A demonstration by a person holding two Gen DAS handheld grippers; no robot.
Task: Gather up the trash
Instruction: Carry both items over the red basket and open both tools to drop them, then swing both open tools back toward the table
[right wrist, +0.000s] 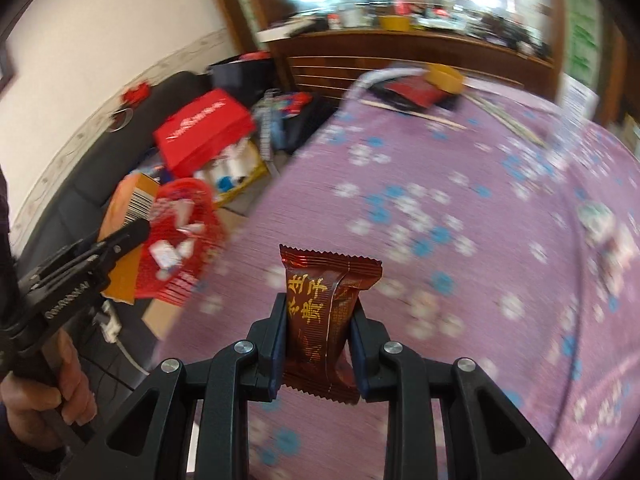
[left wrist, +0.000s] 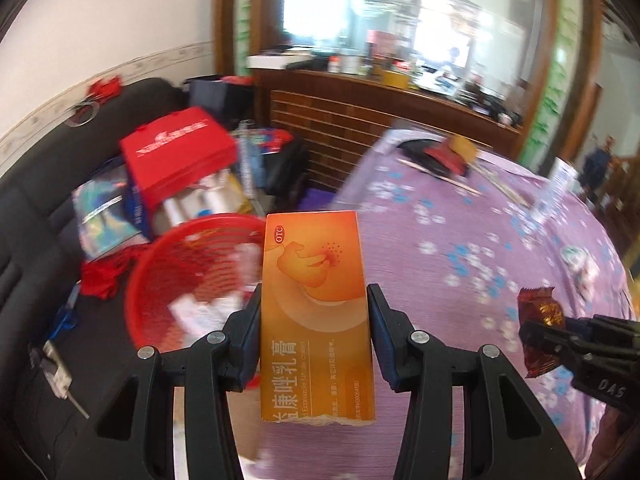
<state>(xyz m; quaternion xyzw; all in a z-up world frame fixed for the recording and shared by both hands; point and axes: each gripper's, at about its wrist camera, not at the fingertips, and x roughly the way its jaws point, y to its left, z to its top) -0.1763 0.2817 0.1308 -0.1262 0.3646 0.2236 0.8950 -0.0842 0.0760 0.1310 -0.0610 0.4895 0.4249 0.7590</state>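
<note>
Both grippers [left wrist: 314,336] [right wrist: 316,344] clamped (jaws loaded)

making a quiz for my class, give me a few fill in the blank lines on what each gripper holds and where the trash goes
1. The left gripper is shut on an ____ cream box.
2. The right gripper grips a dark red snack ____ between its jaws.
3. The red basket beside the table already holds some white ____.
4. The tablecloth is ____ with a flower print.

Missing words: orange; wrapper; scraps; purple
</note>
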